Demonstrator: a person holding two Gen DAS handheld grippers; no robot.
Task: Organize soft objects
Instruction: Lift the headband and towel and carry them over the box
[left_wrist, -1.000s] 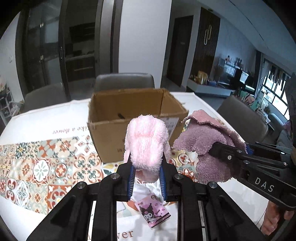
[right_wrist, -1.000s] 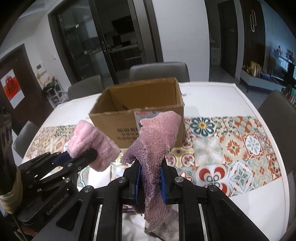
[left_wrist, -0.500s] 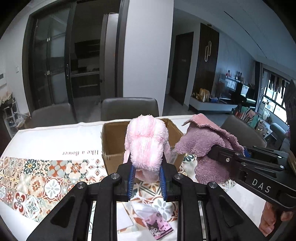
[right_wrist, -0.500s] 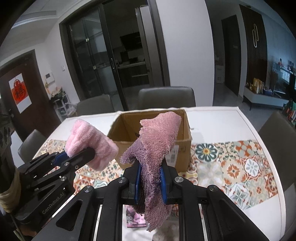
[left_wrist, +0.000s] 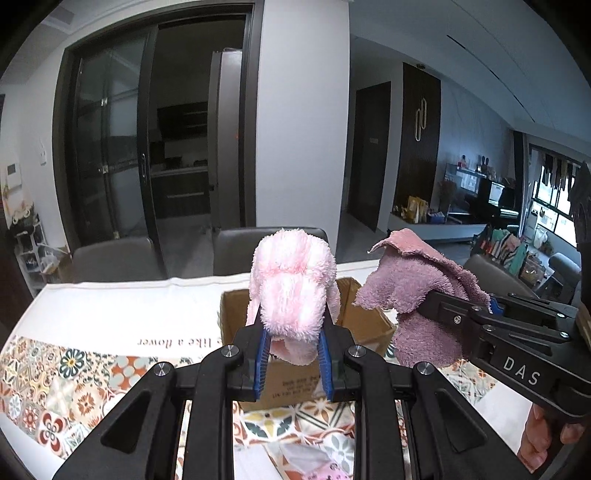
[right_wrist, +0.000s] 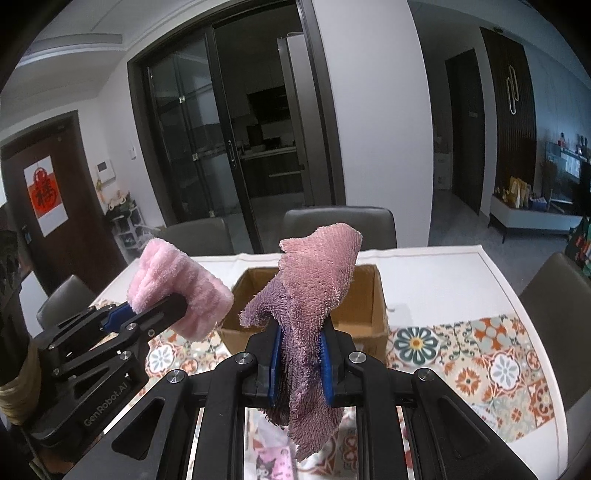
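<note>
A white dining table with a band of patterned floral tiles (right_wrist: 476, 354) fills the lower part of both views, with grey padded chairs (right_wrist: 338, 225) along its far edge. On it stands an open brown cardboard box (right_wrist: 369, 314), top flaps up. Only the right wrist view shows the box's hollow interior and the dark door with a red paper sign (right_wrist: 44, 192); only the left wrist view shows the printed lettering on the tablecloth (left_wrist: 155, 341) and a sliver of the person's right hand (left_wrist: 535, 443).

The right gripper (right_wrist: 300, 363) is clamped on a mauve terry washcloth (right_wrist: 314, 280), which stands up above the blue pads and hangs in a ragged tail below them, in front of the box. The left gripper (left_wrist: 293, 363) is closed on a fluffy pale pink folded cloth (left_wrist: 293, 284), bulging upward past the fingertips, held in the air beside the washcloth and near the box. A small pink card with a cartoon figure (right_wrist: 273, 463) lies on the table under the grippers.
</note>
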